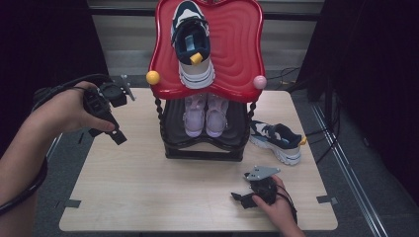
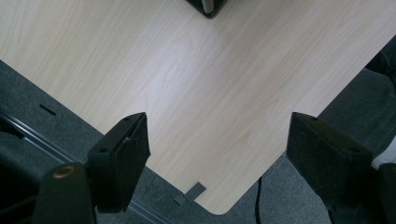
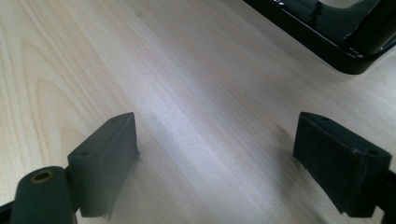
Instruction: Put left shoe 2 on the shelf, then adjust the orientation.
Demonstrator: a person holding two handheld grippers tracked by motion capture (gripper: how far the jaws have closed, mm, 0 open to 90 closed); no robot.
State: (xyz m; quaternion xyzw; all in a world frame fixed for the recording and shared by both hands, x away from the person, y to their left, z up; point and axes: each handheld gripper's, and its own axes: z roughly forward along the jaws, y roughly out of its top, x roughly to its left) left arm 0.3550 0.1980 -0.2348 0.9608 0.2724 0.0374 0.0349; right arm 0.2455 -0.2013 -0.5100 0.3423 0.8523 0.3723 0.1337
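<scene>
A two-tier shoe rack stands at the back of the wooden table (image 1: 163, 187). Its red top tray (image 1: 237, 64) carries a navy and white sneaker (image 1: 191, 42). On the black lower shelf (image 1: 173, 116) sits a pair of pale pink shoes (image 1: 205, 114). A second navy and white sneaker (image 1: 276, 140) lies on the table right of the rack. My left gripper (image 1: 106, 134) hangs open over the table's left side, jaws wide apart (image 2: 217, 140) with nothing between them. My right gripper (image 1: 241, 200) rests low near the front edge, open and empty (image 3: 217, 149).
The rack's black base (image 3: 327, 37) is close ahead of my right gripper, and its corner (image 2: 208, 7) lies beyond my left. A yellow knob (image 1: 153, 77) and a pink knob (image 1: 260, 82) stick out from the red tray. Grey floor and cables surround the table.
</scene>
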